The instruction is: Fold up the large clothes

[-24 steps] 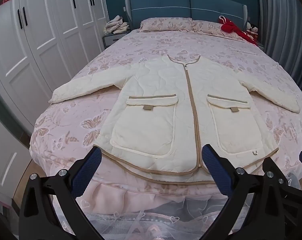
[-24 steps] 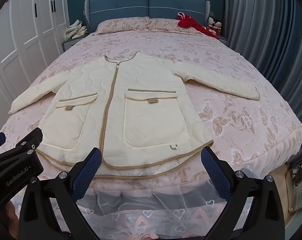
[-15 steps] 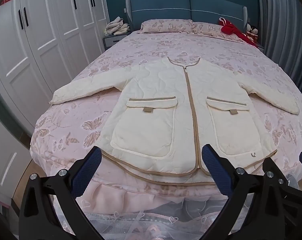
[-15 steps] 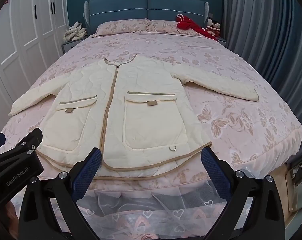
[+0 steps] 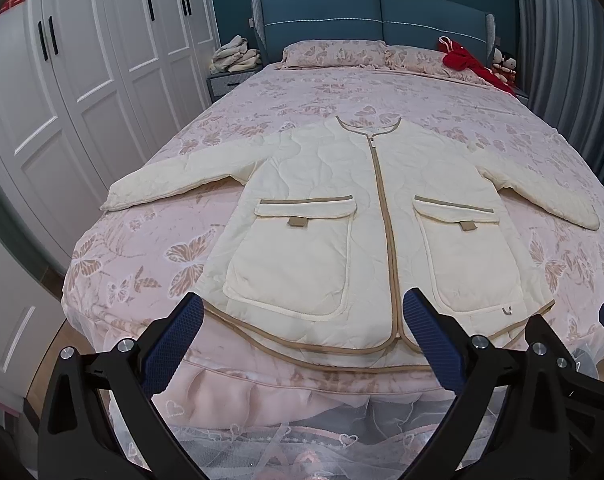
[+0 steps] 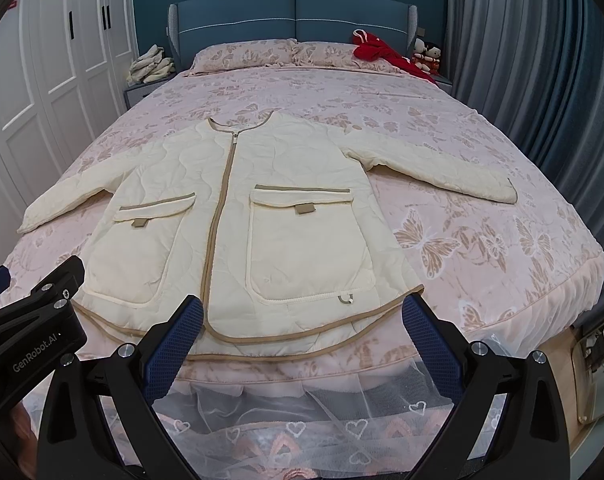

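Note:
A cream quilted jacket (image 5: 321, 208) (image 6: 294, 200) with tan trim lies flat and zipped on the pink bed (image 5: 142, 256), sleeves spread to both sides, hem at the foot edge. My left gripper (image 5: 302, 316) hovers open above the hem near the left pocket, nothing between its blue pads. My right gripper (image 6: 302, 316) stands open over the hem below the right pocket, also holding nothing. The left gripper's body (image 6: 34, 320) shows at the lower left of the right wrist view.
White wardrobe doors (image 5: 82, 80) line the left side. Grey curtains (image 6: 533, 80) hang on the right. Pillows (image 5: 333, 52), a red garment (image 5: 469, 64) and dolls sit at the headboard. A nightstand with folded cloths (image 5: 234, 60) stands at the far left. A lace bed skirt (image 6: 302, 420) hangs below.
Both views have drawn back and risen slightly, so the jacket looks a little smaller and farther. Both grippers stay open.

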### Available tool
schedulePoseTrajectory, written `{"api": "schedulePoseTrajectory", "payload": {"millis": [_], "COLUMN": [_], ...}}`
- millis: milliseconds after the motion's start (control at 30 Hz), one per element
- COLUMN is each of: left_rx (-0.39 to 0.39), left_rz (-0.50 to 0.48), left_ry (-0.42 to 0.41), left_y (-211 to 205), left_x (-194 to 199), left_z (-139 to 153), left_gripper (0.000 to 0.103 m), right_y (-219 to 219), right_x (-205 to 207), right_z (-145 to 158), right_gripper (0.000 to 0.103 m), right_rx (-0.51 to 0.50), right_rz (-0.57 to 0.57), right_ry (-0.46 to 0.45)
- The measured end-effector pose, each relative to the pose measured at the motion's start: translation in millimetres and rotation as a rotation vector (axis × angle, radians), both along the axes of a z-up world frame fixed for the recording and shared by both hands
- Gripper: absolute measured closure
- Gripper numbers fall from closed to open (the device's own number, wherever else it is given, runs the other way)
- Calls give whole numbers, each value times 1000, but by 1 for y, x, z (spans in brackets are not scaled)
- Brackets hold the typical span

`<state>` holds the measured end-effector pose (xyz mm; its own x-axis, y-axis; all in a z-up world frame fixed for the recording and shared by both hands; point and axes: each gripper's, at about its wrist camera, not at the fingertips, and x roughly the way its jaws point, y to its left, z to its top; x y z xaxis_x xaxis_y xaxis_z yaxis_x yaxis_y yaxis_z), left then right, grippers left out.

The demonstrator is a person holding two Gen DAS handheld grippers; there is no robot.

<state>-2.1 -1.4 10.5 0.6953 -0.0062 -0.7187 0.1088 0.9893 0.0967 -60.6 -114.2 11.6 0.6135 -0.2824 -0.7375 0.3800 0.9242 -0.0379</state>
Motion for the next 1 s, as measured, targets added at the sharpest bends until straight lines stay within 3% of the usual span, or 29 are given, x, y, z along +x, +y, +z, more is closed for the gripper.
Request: {"api": "schedulePoseTrajectory", "payload": {"millis": [1000], "left_rx": [-5], "left_rz": [3], "left_ry": [3], "left_y": [3], "left_x": [0], "left_z": [0], "left_gripper": [6], "right_y": [1], "right_x": [0], "right_z": [0], "right_gripper": [5], "right_rx": [-2], "right_rz": [0], "right_ry": [1]}}
